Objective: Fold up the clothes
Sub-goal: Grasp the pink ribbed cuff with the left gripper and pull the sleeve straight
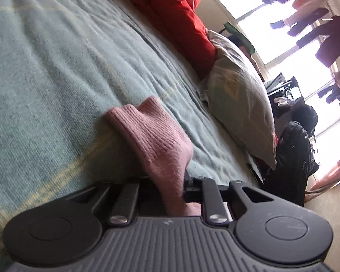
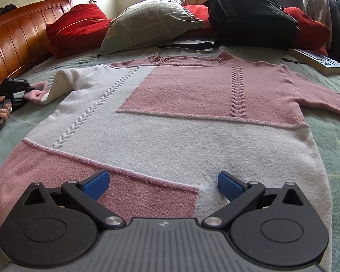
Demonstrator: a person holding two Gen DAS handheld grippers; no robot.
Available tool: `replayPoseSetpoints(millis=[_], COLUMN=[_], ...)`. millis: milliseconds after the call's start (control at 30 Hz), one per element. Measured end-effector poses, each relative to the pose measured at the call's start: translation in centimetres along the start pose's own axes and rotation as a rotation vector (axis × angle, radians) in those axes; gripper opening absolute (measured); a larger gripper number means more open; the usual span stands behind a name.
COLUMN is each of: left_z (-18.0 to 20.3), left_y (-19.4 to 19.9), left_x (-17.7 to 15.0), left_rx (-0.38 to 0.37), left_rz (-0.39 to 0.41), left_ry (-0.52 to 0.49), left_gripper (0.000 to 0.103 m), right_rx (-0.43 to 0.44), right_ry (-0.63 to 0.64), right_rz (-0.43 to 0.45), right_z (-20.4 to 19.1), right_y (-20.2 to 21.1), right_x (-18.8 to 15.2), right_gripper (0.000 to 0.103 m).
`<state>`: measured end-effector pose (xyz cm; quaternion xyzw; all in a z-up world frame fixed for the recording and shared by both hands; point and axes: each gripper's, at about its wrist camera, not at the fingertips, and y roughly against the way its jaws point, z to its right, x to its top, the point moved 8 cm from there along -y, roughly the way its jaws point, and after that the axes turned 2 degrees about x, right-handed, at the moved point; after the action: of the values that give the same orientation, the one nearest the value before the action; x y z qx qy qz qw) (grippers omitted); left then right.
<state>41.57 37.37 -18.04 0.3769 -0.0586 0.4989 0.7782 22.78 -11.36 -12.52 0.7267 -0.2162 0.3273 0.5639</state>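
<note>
1. The sweater [image 2: 170,117] is spread flat on the bed [image 2: 328,136], collar toward the pillows, hem at the near edge.
2. Its left sleeve cuff [image 1: 151,136] is pinched in the left gripper [image 1: 183,185] near the bed's left edge; the sleeve's long axis runs from there inward to the body.
3. The right gripper [image 2: 163,183] is held wide over the hem, nothing between its fingers.
4. The left hand [image 2: 0,111] is judged nearer for folding the sleeve inward.

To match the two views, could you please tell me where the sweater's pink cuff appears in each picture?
Left wrist view: the pink cuff rises at lower centre, clamped in the left hand-held gripper.
Right wrist view: the cuff is at the far left edge, at the tip of that hand-held gripper.
Shared landmark: the grey-green pillow.
</note>
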Motion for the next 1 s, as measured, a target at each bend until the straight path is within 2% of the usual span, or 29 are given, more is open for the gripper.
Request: replayPoseSetpoints(millis=[167,367,633,800,1000], left_z=[1.9,3.8,3.6,3.1,2.0], left_y=[0.8,3.4,6.3,6.5,7.1], left_x=[0.9,3.6,7.4,8.7,8.8], left_rx=[0.067,0.081,0.098,0.129,0.136], left_rz=[0.054,0.155,0.26,0.266,0.292], left_ry=[-0.07,-0.132,-0.165,-0.171,-0.166], left_gripper=[0.012,0.012,0.008,0.006,0.005], right_rx=[-0.002,-0.003,-0.008,-0.011,-0.02], right_ry=[-0.005,-0.017,-0.023,-0.024,-0.013], right_rz=[-0.001,0.002,0.014,0.012,0.01], right_z=[0.0,0.1,0.0,-0.1,-0.2], right_y=[0.1,0.2,0.2,0.0,0.0], right_x=[0.1,0.3,0.6,0.7,0.8], right_gripper=[0.103,0.103,0.103,0.103,0.103])
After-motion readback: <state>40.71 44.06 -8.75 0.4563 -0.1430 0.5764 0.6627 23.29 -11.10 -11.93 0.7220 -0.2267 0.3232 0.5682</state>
